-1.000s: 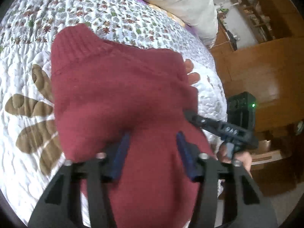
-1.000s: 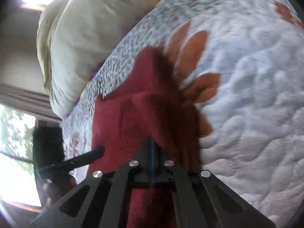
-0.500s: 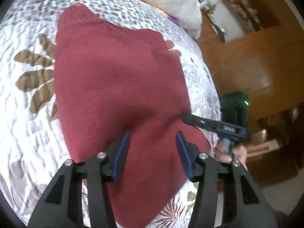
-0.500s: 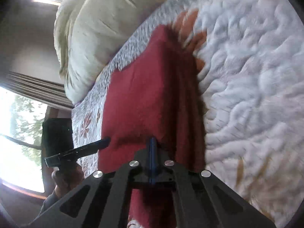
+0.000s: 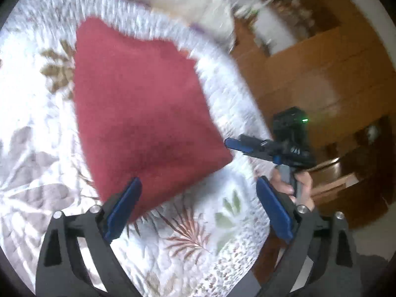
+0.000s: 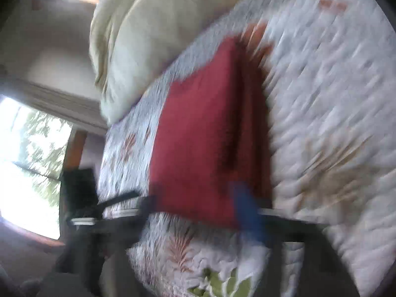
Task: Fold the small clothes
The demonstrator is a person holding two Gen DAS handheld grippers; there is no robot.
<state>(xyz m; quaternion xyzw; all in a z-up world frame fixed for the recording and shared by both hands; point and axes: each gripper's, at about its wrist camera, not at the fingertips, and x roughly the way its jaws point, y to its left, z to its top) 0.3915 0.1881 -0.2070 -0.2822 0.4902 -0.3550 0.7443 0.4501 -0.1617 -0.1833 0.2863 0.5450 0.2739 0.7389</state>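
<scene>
Item: red knitted garment (image 5: 138,109), folded, lying flat on the quilted floral bedspread (image 5: 193,245), with its near corner toward the bed's front edge and a cream pillow (image 6: 153,37) beyond its far end.

Change noted: half a second ago our right gripper (image 5: 238,146) was clamped on the garment's near edge and our left gripper (image 5: 198,206) stood over the cloth with its jaws narrower. Now both have drawn back from the garment. The left jaws stand wide apart and hold nothing; its left pad only overlaps the garment's near edge in view. Seen from the left wrist, the right gripper's tip sits just off the garment's right corner, free of the cloth. Its own view is heavily blurred, so we cannot tell how far its jaws are parted.

Meaning for the task: we judge this fold released and finished, with the garment staying flat on the bedspread.

Writing: a small pale mark on the right gripper's body, unreadable. No other labels or brands legible.
</scene>
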